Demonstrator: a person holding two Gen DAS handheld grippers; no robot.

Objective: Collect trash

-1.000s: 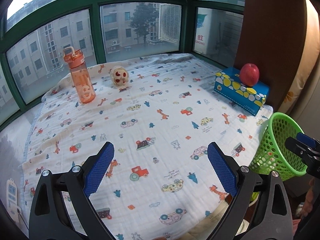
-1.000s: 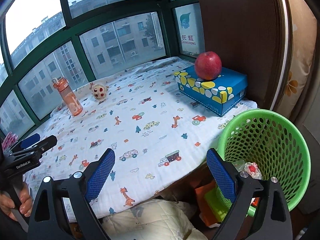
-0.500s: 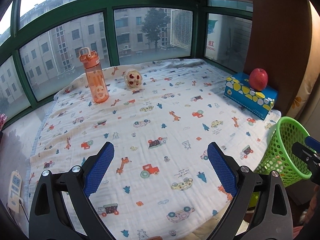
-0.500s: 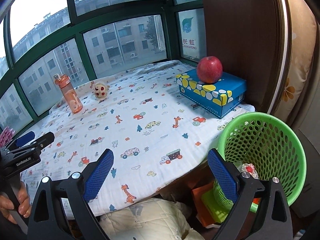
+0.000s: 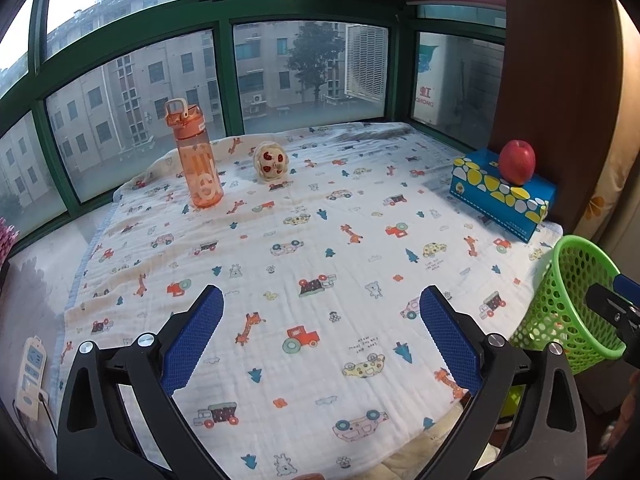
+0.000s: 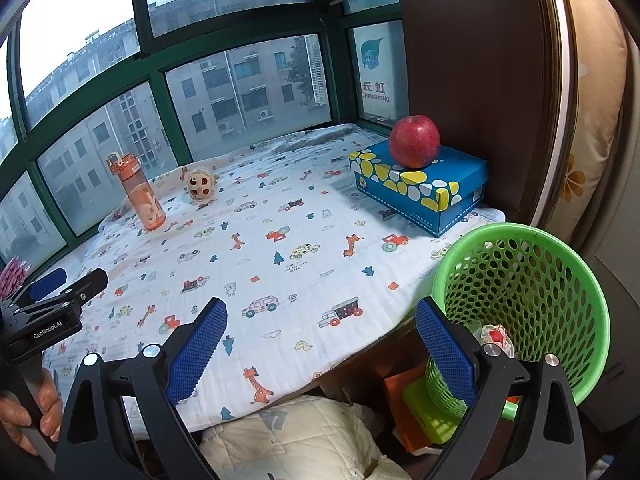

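Observation:
A green mesh basket (image 6: 532,300) stands at the right edge of the cloth-covered platform (image 6: 280,248), with crumpled trash (image 6: 495,337) inside it; it also shows in the left wrist view (image 5: 576,304). A crumpled white-and-red wrapper (image 5: 270,161) lies at the far side near the window, also seen in the right wrist view (image 6: 201,184). My left gripper (image 5: 320,332) is open and empty above the near cloth. My right gripper (image 6: 320,344) is open and empty, just left of the basket.
An orange water bottle (image 5: 198,164) stands far left, beside the wrapper. A red apple (image 5: 516,162) sits on a blue box (image 5: 500,196) at the far right by a brown wall. Windows ring the back. Bedding (image 6: 296,440) and boxes lie below the platform edge.
Both grippers have pulled back and risen slightly, so the platform and its objects look farther away. Both jaws stay open.

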